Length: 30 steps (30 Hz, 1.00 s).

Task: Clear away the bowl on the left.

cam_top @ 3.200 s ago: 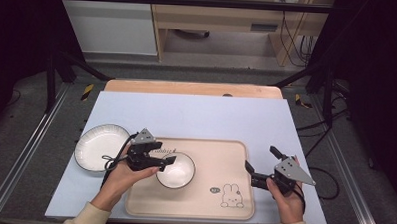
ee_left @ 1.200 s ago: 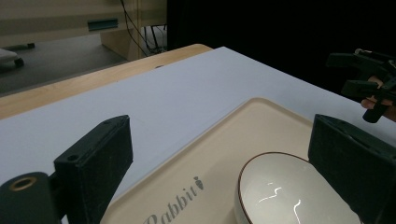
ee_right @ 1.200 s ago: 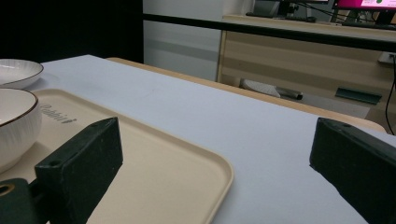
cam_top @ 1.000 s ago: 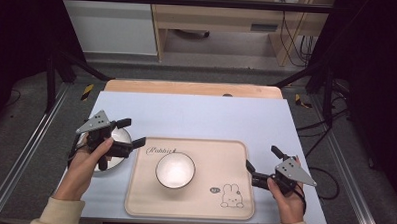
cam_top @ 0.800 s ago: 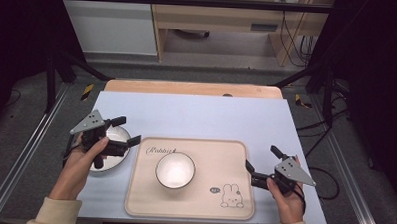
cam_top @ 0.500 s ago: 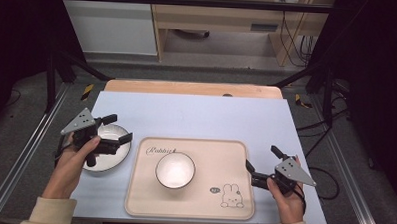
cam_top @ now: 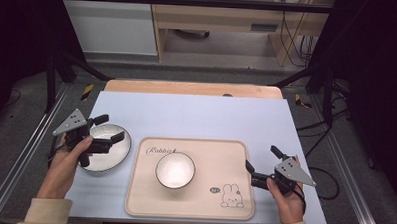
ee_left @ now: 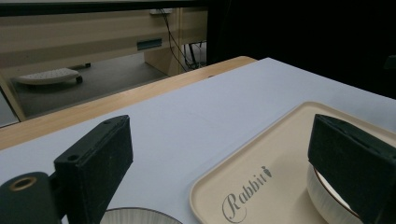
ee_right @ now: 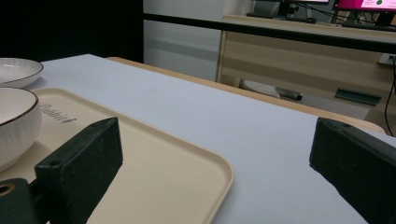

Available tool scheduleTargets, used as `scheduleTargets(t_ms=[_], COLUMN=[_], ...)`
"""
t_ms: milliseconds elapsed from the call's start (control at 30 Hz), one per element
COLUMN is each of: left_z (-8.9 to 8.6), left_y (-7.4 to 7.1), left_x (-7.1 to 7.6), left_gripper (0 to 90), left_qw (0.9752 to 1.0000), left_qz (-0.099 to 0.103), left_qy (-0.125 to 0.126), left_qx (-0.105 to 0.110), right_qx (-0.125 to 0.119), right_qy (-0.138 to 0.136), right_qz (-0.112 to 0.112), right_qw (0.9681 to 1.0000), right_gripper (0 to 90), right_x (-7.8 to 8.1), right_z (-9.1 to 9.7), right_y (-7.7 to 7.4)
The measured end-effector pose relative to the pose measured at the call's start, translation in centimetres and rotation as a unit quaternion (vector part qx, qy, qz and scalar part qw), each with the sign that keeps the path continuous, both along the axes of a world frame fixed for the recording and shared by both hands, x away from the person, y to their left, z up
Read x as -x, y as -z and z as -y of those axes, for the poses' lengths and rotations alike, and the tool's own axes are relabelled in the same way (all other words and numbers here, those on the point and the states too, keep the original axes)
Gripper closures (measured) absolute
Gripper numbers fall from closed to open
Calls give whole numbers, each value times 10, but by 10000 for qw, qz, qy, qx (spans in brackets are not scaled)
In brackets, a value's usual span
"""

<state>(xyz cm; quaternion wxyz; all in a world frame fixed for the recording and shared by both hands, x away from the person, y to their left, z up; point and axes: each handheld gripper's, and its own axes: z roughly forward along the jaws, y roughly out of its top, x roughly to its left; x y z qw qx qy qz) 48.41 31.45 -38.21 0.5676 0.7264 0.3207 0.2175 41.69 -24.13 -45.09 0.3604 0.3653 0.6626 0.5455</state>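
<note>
A white bowl (cam_top: 175, 169) with a dark rim sits in the middle of a beige tray (cam_top: 188, 211) printed with "Rabbit" and a rabbit drawing. A white plate (cam_top: 107, 151) lies on the table just left of the tray. My left gripper (cam_top: 111, 128) hovers over the plate's far left part, open, with nothing between its fingers. In the left gripper view the plate rim (ee_left: 135, 215) shows below the wide-apart jaws, with the tray (ee_left: 261, 172) and bowl (ee_left: 327, 198) ahead. My right gripper (cam_top: 261, 158) is open beside the tray's right edge, facing the tray (ee_right: 163, 163) and bowl (ee_right: 14, 121).
A pale blue mat (cam_top: 196, 117) covers the wooden table (cam_top: 187, 88); its far half is bare. Black frame legs and metal rails flank the table on both sides. A wooden bench stands behind the table on the floor.
My left gripper has left the bowl on the tray and moved left over the plate, shifting slightly within the last second. The right gripper has stayed still.
</note>
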Motion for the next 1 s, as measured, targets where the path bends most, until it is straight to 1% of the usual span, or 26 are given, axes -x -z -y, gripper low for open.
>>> scheduleTargets(t_ms=[133, 300, 467, 700, 767, 867, 1000], left_z=[-3, -6, -7, -10, -10, -9, -8], left_y=[4, 9, 12, 19, 20, 23, 27], left_x=[-1, 0, 1, 6, 8, 12, 17], left_gripper=[66, 66, 66, 66, 65, 65, 65], left_qw=[10000, 10000, 9999, 9997, 9997, 9993, 9991], left_qz=[-16, 10, 77, 120, 113, 127, 76], left_qy=[-13, -4, 76, 198, 223, 305, 362], left_qx=[-16, -30, -48, -35, -59, -152, -197], right_qx=[-6, 5, 12, 15, 10, 23, 34], right_qy=[4, 0, -3, 0, 2, -2, -13], right_qz=[-7, -1, -5, -18, -22, -29, -26], right_qw=[10000, 10000, 10000, 10000, 10000, 10000, 10000], right_gripper=[28, 29, 29, 30, 30, 30, 31], right_x=[0, 0, 0, 0, 0, 0, 0], right_z=[0, 0, 0, 0, 0, 0, -1], right_y=[0, 0, 0, 0, 0, 0, 1])
